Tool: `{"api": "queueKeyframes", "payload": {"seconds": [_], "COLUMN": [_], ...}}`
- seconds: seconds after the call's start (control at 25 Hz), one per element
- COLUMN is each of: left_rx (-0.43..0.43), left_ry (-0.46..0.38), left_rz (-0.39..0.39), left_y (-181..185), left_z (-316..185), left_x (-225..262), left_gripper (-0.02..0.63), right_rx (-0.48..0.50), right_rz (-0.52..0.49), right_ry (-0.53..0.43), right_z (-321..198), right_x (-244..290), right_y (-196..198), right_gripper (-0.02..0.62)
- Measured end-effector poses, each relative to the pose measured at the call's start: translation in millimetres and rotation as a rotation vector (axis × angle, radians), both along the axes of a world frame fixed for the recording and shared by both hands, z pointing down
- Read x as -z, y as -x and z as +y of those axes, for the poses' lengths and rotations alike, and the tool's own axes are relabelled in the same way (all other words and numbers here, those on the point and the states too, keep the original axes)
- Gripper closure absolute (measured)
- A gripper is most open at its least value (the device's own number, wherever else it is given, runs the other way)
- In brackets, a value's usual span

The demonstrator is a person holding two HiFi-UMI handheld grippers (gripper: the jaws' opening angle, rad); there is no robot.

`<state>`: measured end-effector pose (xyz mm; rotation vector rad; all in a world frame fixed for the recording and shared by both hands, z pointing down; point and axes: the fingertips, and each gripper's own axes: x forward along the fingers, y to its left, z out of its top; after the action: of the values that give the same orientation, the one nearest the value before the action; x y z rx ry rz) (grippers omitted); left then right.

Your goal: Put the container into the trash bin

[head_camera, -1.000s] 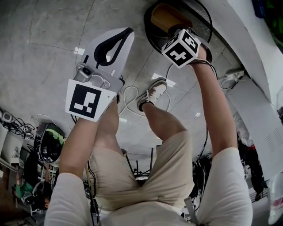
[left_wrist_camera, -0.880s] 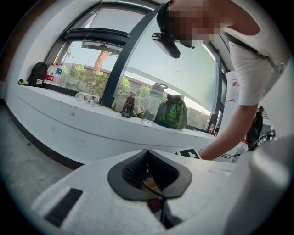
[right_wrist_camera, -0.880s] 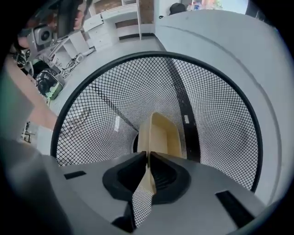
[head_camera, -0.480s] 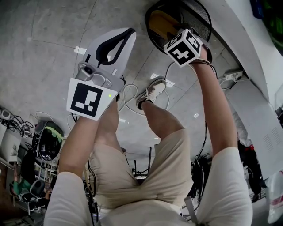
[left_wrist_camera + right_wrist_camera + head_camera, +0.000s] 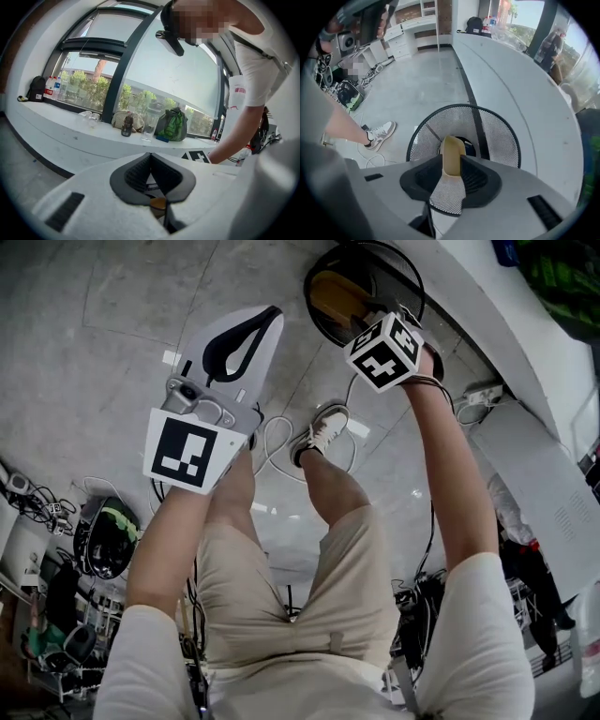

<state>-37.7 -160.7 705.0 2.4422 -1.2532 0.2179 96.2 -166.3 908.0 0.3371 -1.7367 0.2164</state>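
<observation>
The tan container [image 5: 451, 152] stands inside the black wire-mesh trash bin [image 5: 499, 129], leaning on its wall. In the head view the container [image 5: 336, 294] shows in the bin [image 5: 314, 317] at the top. My right gripper [image 5: 451, 164] points steeply down over the bin. Its jaws are spread and closing a little, and the container shows below the gap, free of the pads. Its marker cube [image 5: 384, 351] hides the jaws in the head view. My left gripper [image 5: 270, 315] hovers over the floor beside the bin, shut and empty [image 5: 150, 156].
A person's shoe [image 5: 319, 437] and looped white cables [image 5: 272, 442] lie on the floor near the bin. A curved white ledge [image 5: 520, 89] runs past the bin. Bags and cups [image 5: 171, 124] sit on that ledge. A power strip [image 5: 478, 390] lies at the right.
The right gripper's jaws have let go of the container, which now rests lower in the bin. Both grippers have risen a little.
</observation>
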Motion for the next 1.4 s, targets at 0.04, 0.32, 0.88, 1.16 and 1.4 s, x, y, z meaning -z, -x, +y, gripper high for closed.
{"api": "queueKeyframes", "payload": {"seconds": [0.04,0.32,0.88,1.16,1.4], "left_rx": [-0.004,-0.026,-0.041,-0.025,-0.036], "left_ry": [-0.006,-0.032,-0.053,-0.073,-0.1], "left_rz": [-0.003,-0.008,-0.046,-0.043,-0.019], "left_y": [0,2,20,25,13], "left_z": [1,13,49,55,56], "left_x": [9,71,209,273,320], "left_gripper": [0.588,0.588,0.588,0.588,0.588], "right_rx": [-0.001,-0.058,-0.185,-0.277,-0.332], "right_rz": [-0.002,-0.022,-0.099,-0.176,-0.202], "right_ry": [-0.007,-0.059,-0.056,-0.118,-0.139], "right_z": [1,9,43,30,33], "right_x": [9,75,207,293,348], "right_y": [0,-1,12,17,8], "right_gripper": [0.477,0.573,0.594,0.594,0.594]}}
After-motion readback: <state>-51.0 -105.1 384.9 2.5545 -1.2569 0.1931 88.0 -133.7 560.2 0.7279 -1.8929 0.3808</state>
